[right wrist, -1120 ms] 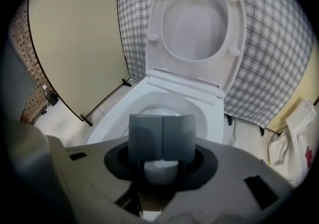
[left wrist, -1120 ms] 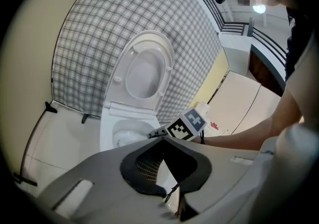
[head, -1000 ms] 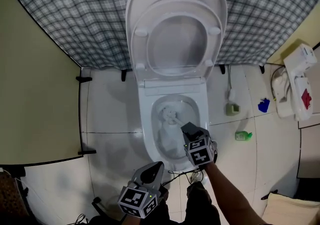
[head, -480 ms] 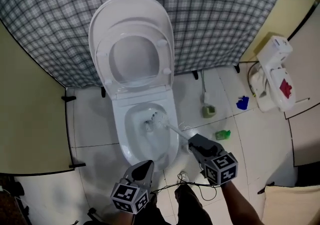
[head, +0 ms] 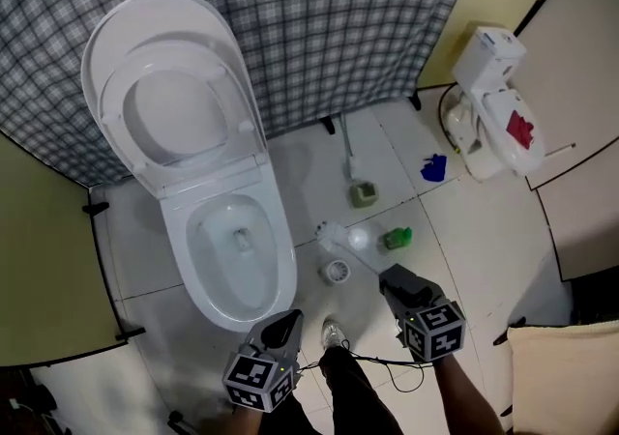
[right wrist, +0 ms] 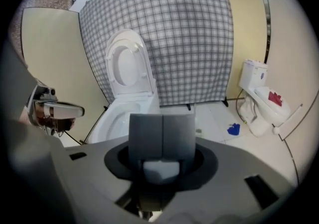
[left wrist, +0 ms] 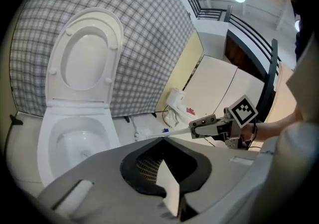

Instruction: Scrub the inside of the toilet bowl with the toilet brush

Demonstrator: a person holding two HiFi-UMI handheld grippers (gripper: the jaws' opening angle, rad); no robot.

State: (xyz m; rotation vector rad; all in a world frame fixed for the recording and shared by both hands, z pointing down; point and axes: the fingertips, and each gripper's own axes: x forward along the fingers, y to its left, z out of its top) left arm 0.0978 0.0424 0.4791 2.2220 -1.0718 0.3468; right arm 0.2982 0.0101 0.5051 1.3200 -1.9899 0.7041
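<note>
Far left: yellow partition (head: pixel 44 259), dim corner under it. Next: toilet (head: pixel 176 254), lid (head: pixel 145 46) and seat tipped up against plaid cloth (head: pixel 329 8), bowl open, no brush inside. Just below the bowl front: left gripper (head: pixel 287 321), fingers (left wrist: pixel 167 188) apparently pressed together, nothing between, idle. Right of the bowl: toilet brush (head: pixel 354 252), bristle head outside the bowl, over the floor, near a small round cup (head: pixel 336 272), probably its holder. White handle clamped in right gripper (head: pixel 392 278), fingers (right wrist: pixel 149 136) closed on it near the handle's end. Judged step: brush away from the bowl, so either parking it in the cup or swinging back for more scrubbing; cannot tell which. For parking: keep head low, line up over the cup, lower straight, hold grip firm because the long handle will lever. For more scrubbing: bring the head back over the rim before dipping, avoid drips on tile. Further right: second brush with green base (head: pixel 363 193), green item (head: pixel 395 238), blue scrap (head: pixel 433 168), white fixture with red patch (head: pixel 493 104) by the yellow wall. Underfoot: pale tiled floor (head: pixel 464 259), glossy, likely slippery when wet; thin cable (head: pixel 372 362) trailing between the grippers. Cramped stall.
</note>
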